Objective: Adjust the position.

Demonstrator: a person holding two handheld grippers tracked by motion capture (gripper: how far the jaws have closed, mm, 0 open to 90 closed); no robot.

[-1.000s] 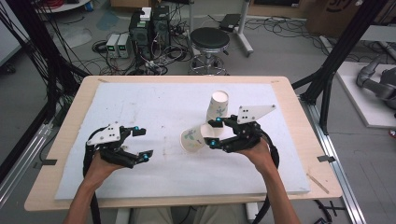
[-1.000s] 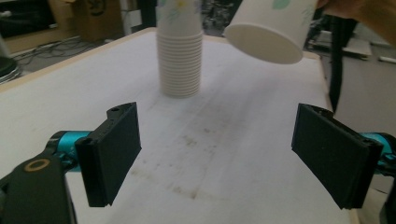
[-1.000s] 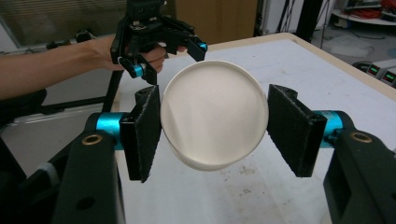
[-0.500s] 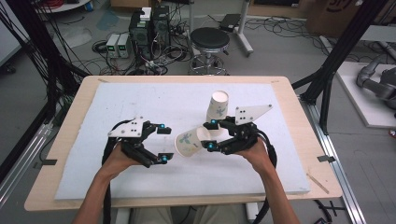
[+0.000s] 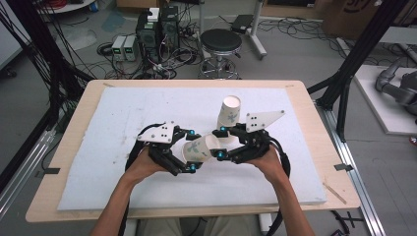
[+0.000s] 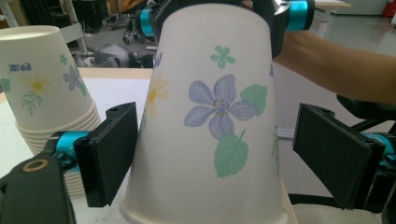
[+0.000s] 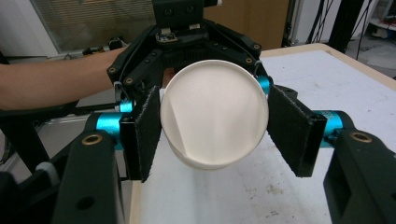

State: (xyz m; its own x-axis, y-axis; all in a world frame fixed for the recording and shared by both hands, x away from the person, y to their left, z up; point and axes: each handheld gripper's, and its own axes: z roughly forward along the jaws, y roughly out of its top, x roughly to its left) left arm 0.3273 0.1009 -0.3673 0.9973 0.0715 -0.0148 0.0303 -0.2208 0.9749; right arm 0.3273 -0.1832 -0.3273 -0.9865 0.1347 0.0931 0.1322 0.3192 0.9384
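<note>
So the right gripper is clamped on a paper cup, squeezing it at the closed bottom end, and the cup is held on its side above the white foam mat, roughly in the middle of the table in the high view. The cup's wide rim points toward 9 o'clock, straight at the left gripper. In the right gripper view you look right at the round white base of the cup, with both black pads pressed against it at 3 and 9 o'clock.

The left gripper has its jaws spread wide on either side of the cup's rim end. In the left gripper view the flowered cup sits between the two pads, and there's a clear gap on the right pad's side, so it's not gripping anything. The left pad is just beside the cup wall; I can't tell if it actually touches.

There's also a stack of cups standing upside down on the mat, at about 1 o'clock from the held cup and just behind the right gripper. In the left gripper view the same stack shows at 9 o'clock, same flower print, well off to the side of the held cup.

Both hands are low over the near half of the mat, grippers facing each other across the cup.
</note>
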